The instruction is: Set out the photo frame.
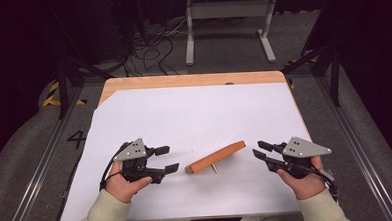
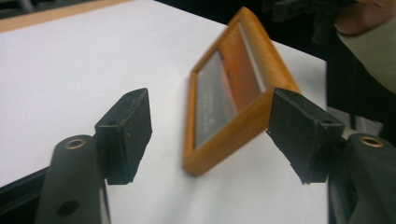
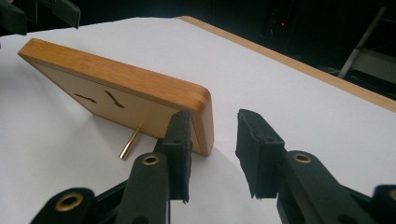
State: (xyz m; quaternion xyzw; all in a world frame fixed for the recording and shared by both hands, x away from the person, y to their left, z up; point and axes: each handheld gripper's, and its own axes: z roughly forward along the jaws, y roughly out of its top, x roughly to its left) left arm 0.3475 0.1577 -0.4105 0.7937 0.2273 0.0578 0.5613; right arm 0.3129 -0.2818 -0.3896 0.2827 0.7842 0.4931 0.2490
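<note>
A wooden picture frame (image 1: 216,157) stands tilted on a small brass peg (image 1: 215,168) in the middle of the white sheet. My left gripper (image 1: 167,159) is open just left of the frame's near end. In the left gripper view the frame's glass front (image 2: 233,70) lies ahead of the left gripper (image 2: 208,102), whose pads are clear of it. My right gripper (image 1: 258,150) is open with a narrower gap, just right of the frame's far end. The right gripper view shows the frame's back (image 3: 116,77) with two slots and the peg (image 3: 130,142), in front of the right gripper (image 3: 215,116). Nothing is gripped.
The white sheet (image 1: 194,115) covers most of a wooden table (image 1: 192,80), whose bare edge shows at the back. Beyond it on the floor stand a grey metal frame (image 1: 227,19) and loose cables (image 1: 151,47). A rail (image 1: 355,133) runs along the table's right side.
</note>
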